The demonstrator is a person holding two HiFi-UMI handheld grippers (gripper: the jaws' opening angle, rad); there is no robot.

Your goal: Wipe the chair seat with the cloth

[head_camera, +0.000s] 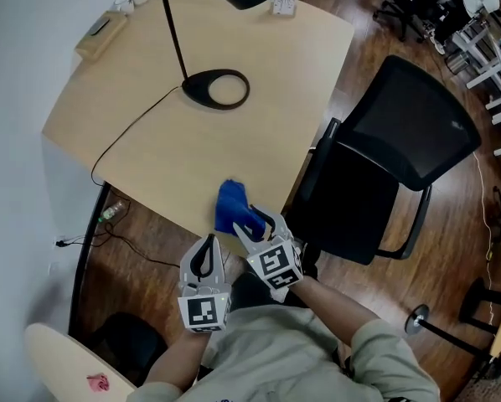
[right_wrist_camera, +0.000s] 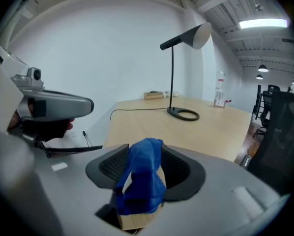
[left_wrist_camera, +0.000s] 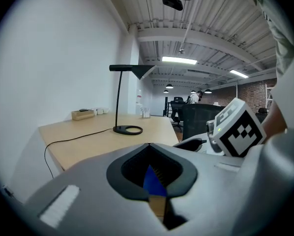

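Note:
A crumpled blue cloth (head_camera: 230, 207) lies on the near edge of the wooden desk (head_camera: 150, 149). My right gripper (head_camera: 252, 222) stands open around the cloth's near end. In the right gripper view the cloth (right_wrist_camera: 142, 181) bunches up between the wide-set jaws of the right gripper (right_wrist_camera: 144, 149), which do not squeeze it. My left gripper (head_camera: 209, 241) hangs just left of it, below the desk edge, shut and empty; its tips meet (left_wrist_camera: 149, 145). The black office chair (head_camera: 359, 199) stands right of the desk, its seat bare.
A black desk lamp stands with its ring base (head_camera: 216, 89) mid-desk, and its cable (head_camera: 121, 136) trails left off the edge. A small wooden box (head_camera: 100, 32) sits at the far corner. A wall runs along the left. More chairs and desks stand at the far right (head_camera: 451, 7).

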